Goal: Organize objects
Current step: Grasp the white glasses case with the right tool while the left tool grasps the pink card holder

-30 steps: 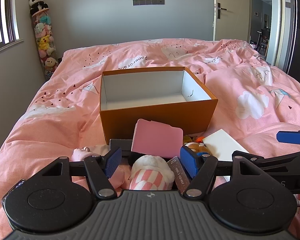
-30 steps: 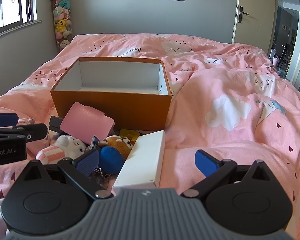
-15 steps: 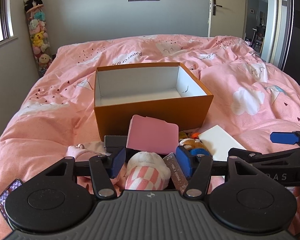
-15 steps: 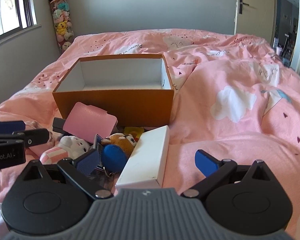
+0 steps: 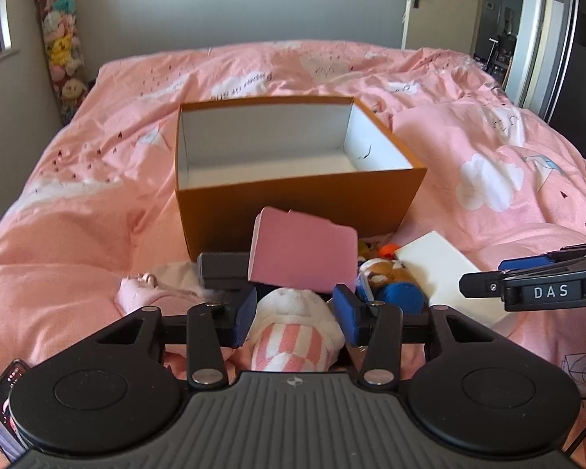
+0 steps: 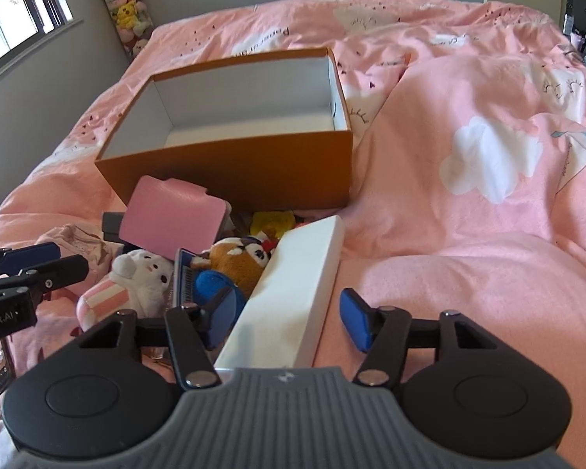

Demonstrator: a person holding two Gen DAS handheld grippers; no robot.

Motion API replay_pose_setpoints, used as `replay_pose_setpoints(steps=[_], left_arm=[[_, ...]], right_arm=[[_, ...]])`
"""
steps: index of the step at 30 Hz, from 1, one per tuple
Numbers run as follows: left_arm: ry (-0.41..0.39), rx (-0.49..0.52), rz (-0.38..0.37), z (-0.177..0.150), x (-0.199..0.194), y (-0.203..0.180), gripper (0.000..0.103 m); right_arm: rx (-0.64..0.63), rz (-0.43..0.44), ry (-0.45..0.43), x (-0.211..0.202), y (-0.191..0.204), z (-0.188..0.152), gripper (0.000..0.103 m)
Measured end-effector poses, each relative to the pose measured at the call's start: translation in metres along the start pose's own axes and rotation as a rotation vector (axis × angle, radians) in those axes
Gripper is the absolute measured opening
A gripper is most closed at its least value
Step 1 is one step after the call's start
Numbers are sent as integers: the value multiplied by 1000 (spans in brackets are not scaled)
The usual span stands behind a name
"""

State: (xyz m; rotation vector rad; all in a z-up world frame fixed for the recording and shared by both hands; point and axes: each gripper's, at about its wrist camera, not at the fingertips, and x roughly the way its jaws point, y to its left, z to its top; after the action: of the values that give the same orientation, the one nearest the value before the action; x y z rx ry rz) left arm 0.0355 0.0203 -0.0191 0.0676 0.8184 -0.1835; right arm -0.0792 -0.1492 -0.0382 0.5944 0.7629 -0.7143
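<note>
Blue pads of my left gripper [image 5: 296, 314] sit either side of the pink-and-white striped plush [image 5: 293, 336], jaws just closing and touching or all but touching its soft sides; I cannot tell if they press yet. My right gripper [image 6: 289, 322] has also just been narrowing round the long white box [image 6: 293, 293], with a clear gap at the outer pad, so nothing is clamped. Outward lies the heap: pink case [image 5: 302, 254], brown plush [image 6: 238, 260], blue round thing [image 6: 211, 287]. Behind it the orange box [image 5: 297, 199] stands empty on the pink duvet [image 5: 78, 215]. My worry: the plush squashes and slips out, or the white box pivots from an end-on grip and knocks its neighbours about.
</note>
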Motion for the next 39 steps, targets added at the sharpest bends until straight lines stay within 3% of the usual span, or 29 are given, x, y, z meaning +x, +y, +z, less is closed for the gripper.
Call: replay_pose_setpoints(steps=[2,11,23,26,29,39], left_arm=[[37,-12,-23,2,7,7,54],[167,-89,-99,14,27,32,54],[256,-94,-85,39,45,52,56],[263,-89,-113,43,50,48,59],[267,-73,-145,47,54,39,59],[271,-6,-239,58,64,10,59]], right_arm=[[16,12,39,10,-5,5,56],[74,73,139,46,-22,18,55],[99,160,204,78,-35,23,58],[101,168,217,76,-35,26,56],[96,159,208,70,-35,31,42],[158,220,178,45,-51,49,34]])
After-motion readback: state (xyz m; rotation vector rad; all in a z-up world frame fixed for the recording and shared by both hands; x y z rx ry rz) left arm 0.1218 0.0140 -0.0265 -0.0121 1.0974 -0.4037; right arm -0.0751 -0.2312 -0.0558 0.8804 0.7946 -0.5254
